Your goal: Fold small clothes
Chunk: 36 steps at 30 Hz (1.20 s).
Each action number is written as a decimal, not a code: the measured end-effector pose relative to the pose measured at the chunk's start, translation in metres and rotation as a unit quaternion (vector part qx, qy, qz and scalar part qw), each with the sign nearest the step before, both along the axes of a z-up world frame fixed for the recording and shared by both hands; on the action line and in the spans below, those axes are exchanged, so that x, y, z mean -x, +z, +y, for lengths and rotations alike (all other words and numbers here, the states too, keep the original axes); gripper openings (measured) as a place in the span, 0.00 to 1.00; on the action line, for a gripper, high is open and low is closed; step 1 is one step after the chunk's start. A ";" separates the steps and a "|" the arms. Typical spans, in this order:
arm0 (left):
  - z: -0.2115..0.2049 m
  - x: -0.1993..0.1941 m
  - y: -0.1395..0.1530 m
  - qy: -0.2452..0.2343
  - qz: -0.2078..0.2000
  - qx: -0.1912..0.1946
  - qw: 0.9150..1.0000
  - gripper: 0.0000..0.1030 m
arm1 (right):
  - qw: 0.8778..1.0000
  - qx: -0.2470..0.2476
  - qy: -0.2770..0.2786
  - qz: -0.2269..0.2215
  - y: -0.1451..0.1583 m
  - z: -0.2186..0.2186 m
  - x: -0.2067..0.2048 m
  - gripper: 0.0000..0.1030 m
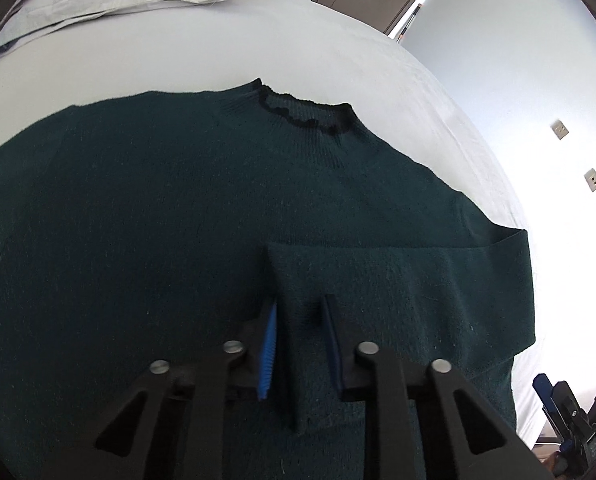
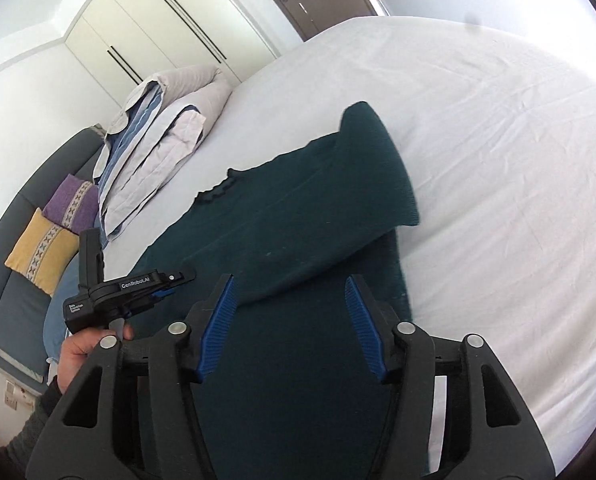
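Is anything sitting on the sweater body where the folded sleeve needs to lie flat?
Nothing visible. The sleeve already lies across the dark green sweater, whose front is bare knit. The folded bedding is off to the side on the bed.

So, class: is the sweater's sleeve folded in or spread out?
Folded in: the sleeve lies across the sweater body on the bed.
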State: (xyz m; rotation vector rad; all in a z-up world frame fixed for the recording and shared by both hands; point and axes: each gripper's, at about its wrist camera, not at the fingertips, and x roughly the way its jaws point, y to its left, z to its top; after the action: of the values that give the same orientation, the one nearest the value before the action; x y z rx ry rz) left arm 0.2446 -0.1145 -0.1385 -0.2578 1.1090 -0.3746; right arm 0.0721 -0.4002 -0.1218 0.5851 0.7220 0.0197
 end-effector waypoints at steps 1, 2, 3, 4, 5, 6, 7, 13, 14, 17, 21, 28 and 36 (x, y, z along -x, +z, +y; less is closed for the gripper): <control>-0.001 0.000 0.002 -0.001 -0.003 -0.004 1.000 0.12 | 1.000 0.000 -0.004 0.001 -0.001 -0.003 0.003 0.51; -0.003 0.000 0.004 -0.004 -0.008 -0.011 1.000 0.10 | 1.000 -0.001 -0.008 0.001 -0.002 -0.006 0.005 0.51; -0.004 0.001 0.006 -0.006 -0.013 -0.015 1.000 0.09 | 1.000 -0.002 -0.011 0.001 -0.002 -0.009 0.006 0.51; -0.005 0.002 0.009 -0.008 -0.020 -0.021 1.000 0.09 | 1.000 -0.001 -0.015 0.001 -0.003 -0.011 0.006 0.50; -0.004 0.005 0.012 -0.010 -0.025 -0.026 0.999 0.09 | 1.000 0.000 -0.019 0.000 -0.002 -0.013 0.006 0.50; -0.004 0.005 0.015 -0.012 -0.031 -0.029 0.999 0.09 | 1.000 0.001 -0.021 0.000 -0.002 -0.015 0.007 0.51; -0.003 0.007 0.019 -0.013 -0.039 -0.031 0.999 0.09 | 1.000 0.004 -0.023 -0.001 0.000 -0.018 0.007 0.50; 0.019 0.012 0.047 0.010 -0.095 -0.047 0.994 0.09 | 0.998 0.021 -0.051 0.005 0.006 -0.041 0.003 0.51; 0.023 0.010 0.050 0.014 -0.102 -0.049 0.994 0.09 | 0.998 0.023 -0.056 0.007 0.006 -0.046 0.001 0.51; 0.042 0.001 0.050 0.038 -0.103 -0.042 0.993 0.09 | 0.997 0.033 -0.069 0.015 0.009 -0.060 -0.009 0.50; 0.058 -0.010 0.035 0.056 -0.092 -0.037 0.994 0.09 | 0.996 0.036 -0.079 0.025 0.013 -0.080 -0.037 0.50; 0.064 -0.019 0.018 0.070 -0.095 -0.036 0.992 0.09 | 0.994 0.052 -0.069 0.072 0.000 -0.100 -0.118 0.50; 0.067 -0.030 0.038 0.087 -0.163 -0.030 0.982 0.09 | 0.993 0.046 -0.055 0.091 -0.020 -0.099 -0.160 0.50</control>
State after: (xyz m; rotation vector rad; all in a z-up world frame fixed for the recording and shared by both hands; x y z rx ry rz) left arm 0.2744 -0.0475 -0.1002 -0.2295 0.7679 -0.2166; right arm 0.2321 -0.4993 -0.1421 0.5421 0.8611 -0.1694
